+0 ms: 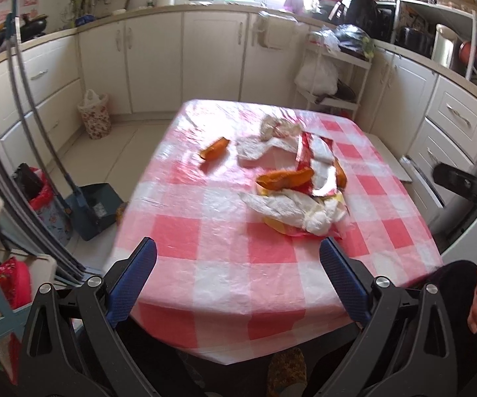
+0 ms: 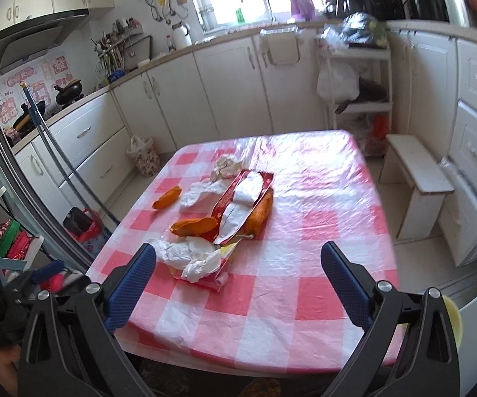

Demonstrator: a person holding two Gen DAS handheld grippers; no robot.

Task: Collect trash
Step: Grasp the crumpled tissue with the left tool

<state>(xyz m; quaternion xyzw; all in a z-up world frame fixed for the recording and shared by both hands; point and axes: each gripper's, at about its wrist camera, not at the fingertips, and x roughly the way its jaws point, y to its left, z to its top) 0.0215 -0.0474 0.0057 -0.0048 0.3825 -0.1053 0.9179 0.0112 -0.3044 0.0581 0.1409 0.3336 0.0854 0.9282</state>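
Trash lies on the table with the pink checked cloth [image 1: 225,264] [image 2: 304,264]. There are orange peels [image 1: 214,149] [image 2: 167,198], crumpled white tissues [image 1: 291,211] [image 2: 189,254], a red and white wrapper [image 1: 314,162] [image 2: 241,198] and a yellow wrapper [image 1: 281,228] [image 2: 227,251] under the near tissue. My left gripper [image 1: 237,258] is open and empty above the table's near part. My right gripper [image 2: 238,264] is open and empty, its left finger close to the near tissue. The right gripper also shows at the right edge of the left wrist view [image 1: 463,185].
A floral trash bin with a white bag [image 1: 94,115] [image 2: 146,155] stands by the cabinets at the left. A dustpan [image 1: 96,205] and broom stand left of the table. A white stool [image 2: 417,178] and a white shelf cart [image 1: 334,66] [image 2: 357,76] stand at the right.
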